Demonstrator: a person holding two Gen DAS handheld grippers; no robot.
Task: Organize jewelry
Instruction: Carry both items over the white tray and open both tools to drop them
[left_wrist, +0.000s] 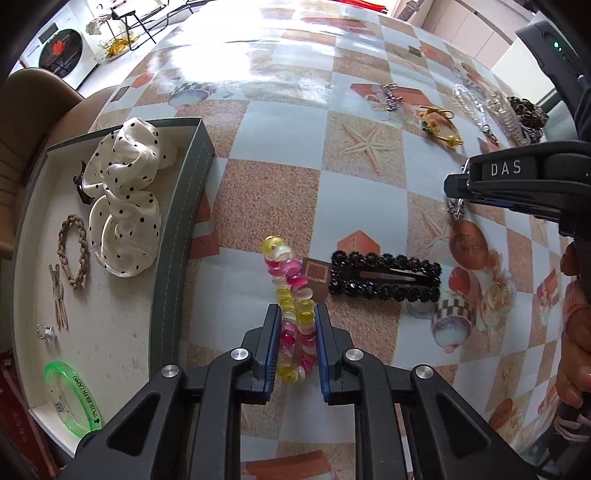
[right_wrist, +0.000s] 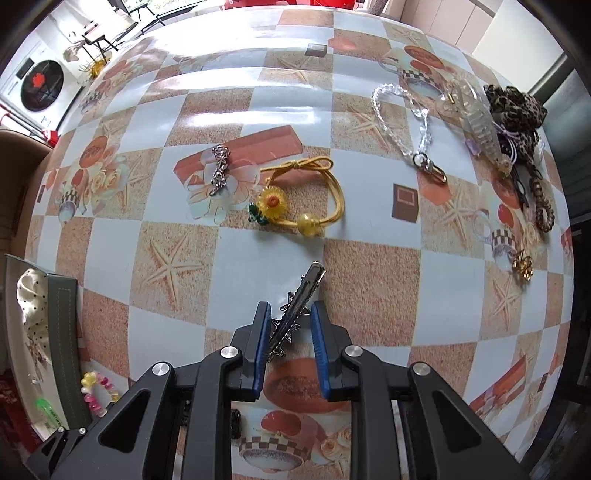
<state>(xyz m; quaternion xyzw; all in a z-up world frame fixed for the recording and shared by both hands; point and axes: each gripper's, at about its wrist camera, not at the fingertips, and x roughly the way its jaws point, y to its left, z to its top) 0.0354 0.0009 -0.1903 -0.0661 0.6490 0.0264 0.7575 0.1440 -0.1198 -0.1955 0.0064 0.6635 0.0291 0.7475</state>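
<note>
Currently mid pick step, both hands at once. Left tool (left_wrist: 295, 325) is clenched on the beaded bracelet (left_wrist: 291, 295), pink, yellow and clear beads squeezed flat between the blue pads; it lies on the bench (left_wrist: 258, 192) just right of the grey tray (left_wrist: 177, 236), which sits at 9 o'clock in the left wrist view. Bracelet's long axis runs 6 to 12, far loop end pointing about 11, out past the fingertips. Black beaded hair clip (left_wrist: 386, 282) lies at 3 o'clock of the bracelet, long axis 9 to 3, untouched. Right tool (right_wrist: 289, 321) has its jaws drawn in around the silver star hair clip (right_wrist: 295, 314); left pad looks to touch the star edge, right pad shows a gap, so I cannot tell if the grip is firm. That clip's long axis is tilted, tip pointing about 1 o'clock, crossing the jaws diagonally. Next move, as I judge: lift both straight up, carry toward the tray at 9 o'clock, release over bare floor beside the polka-dot scrunchie (left_wrist: 125, 192). Risk: diagonal clip could twist out.
</note>
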